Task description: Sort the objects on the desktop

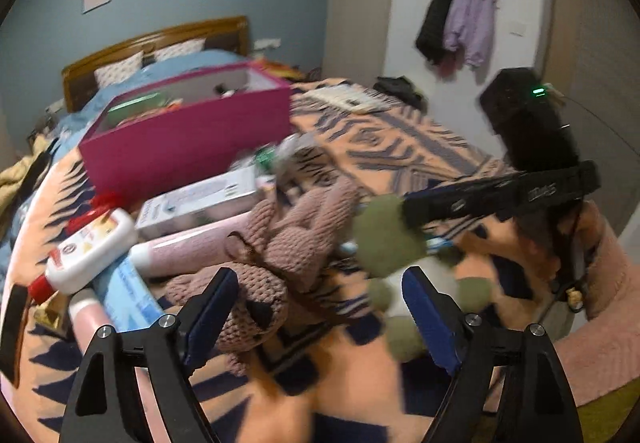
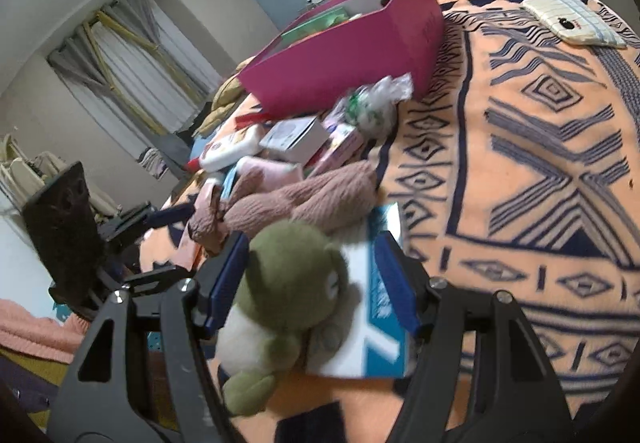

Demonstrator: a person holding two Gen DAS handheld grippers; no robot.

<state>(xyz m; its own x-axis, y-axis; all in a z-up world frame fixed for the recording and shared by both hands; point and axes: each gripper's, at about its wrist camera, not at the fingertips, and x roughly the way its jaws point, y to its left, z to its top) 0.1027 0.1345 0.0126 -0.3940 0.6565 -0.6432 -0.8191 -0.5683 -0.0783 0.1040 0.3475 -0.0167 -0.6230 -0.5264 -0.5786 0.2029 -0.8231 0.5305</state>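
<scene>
A pile of objects lies on a patterned orange blanket (image 2: pixel 520 147) in front of a magenta box (image 1: pixel 188 131). My left gripper (image 1: pixel 320 315) is open, its fingers either side of a brown knitted toy (image 1: pixel 280 243). My right gripper (image 2: pixel 316 279) is open, with a green plush toy (image 2: pixel 288 283) and a blue and white box (image 2: pixel 376 319) between its fingers; the frame does not show them pressing on either. The right gripper also shows in the left wrist view (image 1: pixel 408 207), over the green plush (image 1: pixel 384 231). The magenta box (image 2: pixel 352 55) holds some items.
The pile holds a white bottle with a red cap (image 1: pixel 88 247), a pink tube (image 1: pixel 192 247), a white carton (image 1: pixel 200 199) and a clear bag (image 2: pixel 376 103). A cream pouch (image 2: pixel 572 23) lies far on the blanket. A pink cushion (image 1: pixel 608 303) is at the right.
</scene>
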